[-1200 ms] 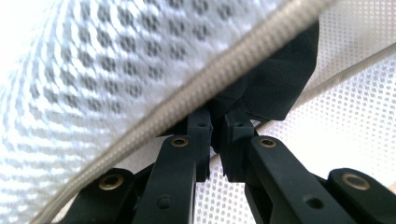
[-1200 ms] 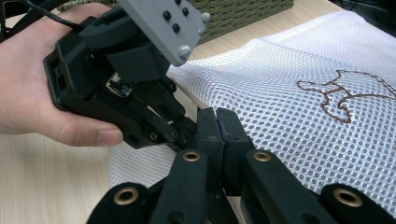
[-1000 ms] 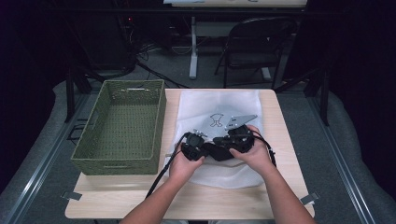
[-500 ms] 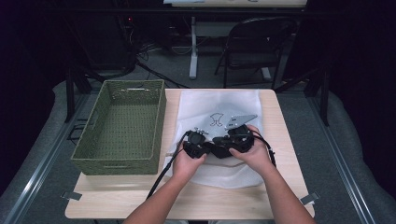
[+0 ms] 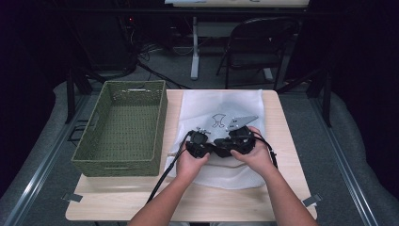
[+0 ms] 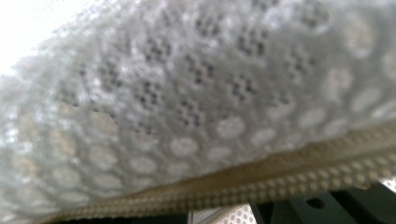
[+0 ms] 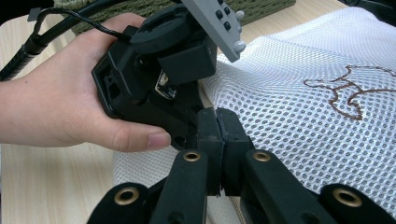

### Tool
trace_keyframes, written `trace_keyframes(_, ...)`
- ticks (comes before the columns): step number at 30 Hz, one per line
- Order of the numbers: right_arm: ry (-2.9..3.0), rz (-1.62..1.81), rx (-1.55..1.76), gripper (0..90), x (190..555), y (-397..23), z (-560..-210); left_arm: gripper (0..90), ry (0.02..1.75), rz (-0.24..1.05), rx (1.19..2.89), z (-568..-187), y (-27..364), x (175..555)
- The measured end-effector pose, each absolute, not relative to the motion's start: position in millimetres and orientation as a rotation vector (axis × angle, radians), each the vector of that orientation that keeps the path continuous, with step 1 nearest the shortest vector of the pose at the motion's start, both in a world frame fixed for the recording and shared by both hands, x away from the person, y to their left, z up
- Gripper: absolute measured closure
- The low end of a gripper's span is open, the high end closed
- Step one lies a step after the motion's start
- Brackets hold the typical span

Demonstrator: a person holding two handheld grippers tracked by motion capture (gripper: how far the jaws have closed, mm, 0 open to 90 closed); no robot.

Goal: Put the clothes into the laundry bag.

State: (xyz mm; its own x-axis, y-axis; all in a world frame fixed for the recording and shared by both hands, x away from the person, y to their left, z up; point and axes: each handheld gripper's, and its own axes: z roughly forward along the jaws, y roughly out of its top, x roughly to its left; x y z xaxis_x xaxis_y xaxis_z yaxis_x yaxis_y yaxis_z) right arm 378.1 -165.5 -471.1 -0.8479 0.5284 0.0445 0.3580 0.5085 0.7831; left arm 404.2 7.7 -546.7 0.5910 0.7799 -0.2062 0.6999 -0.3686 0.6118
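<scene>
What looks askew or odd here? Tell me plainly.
Nothing looks damaged or spilled. The white mesh zippered laundry bag lies flat on the light wooden table, beside the green woven basket. Both the left claw and right claw meet at the bag's near part, jaws closed.

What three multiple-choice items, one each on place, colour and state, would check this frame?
1. Where does the basket stand relative to the white mesh bag?
A. left of it
B. on top of it
C. right of it
2. What colour is the basket?
A. red
B. green
C. blue
3. How do the right gripper's jaws stand?
A. wide open
B. closed together
C. clamped on the basket
Key: 1 A, the high view shows them side by side; 2 B, its weave is green; 3 B, the right gripper view shows the jaws meeting.
</scene>
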Motion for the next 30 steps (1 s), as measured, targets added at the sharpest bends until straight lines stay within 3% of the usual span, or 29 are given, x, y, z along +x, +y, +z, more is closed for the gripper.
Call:
trace_keyframes(8,2.553,1.241,0.768,89.6,379,-166,-473,81.2,1.149,0.162,2.167,-548,8,404)
trace_keyframes(22,2.545,1.244,0.775,89.7,380,-168,-473,64.2,1.113,0.163,2.183,-542,17,389)
trace_keyframes(30,2.544,1.243,0.779,89.6,381,-169,-474,60.4,1.081,0.151,2.180,-533,22,377)
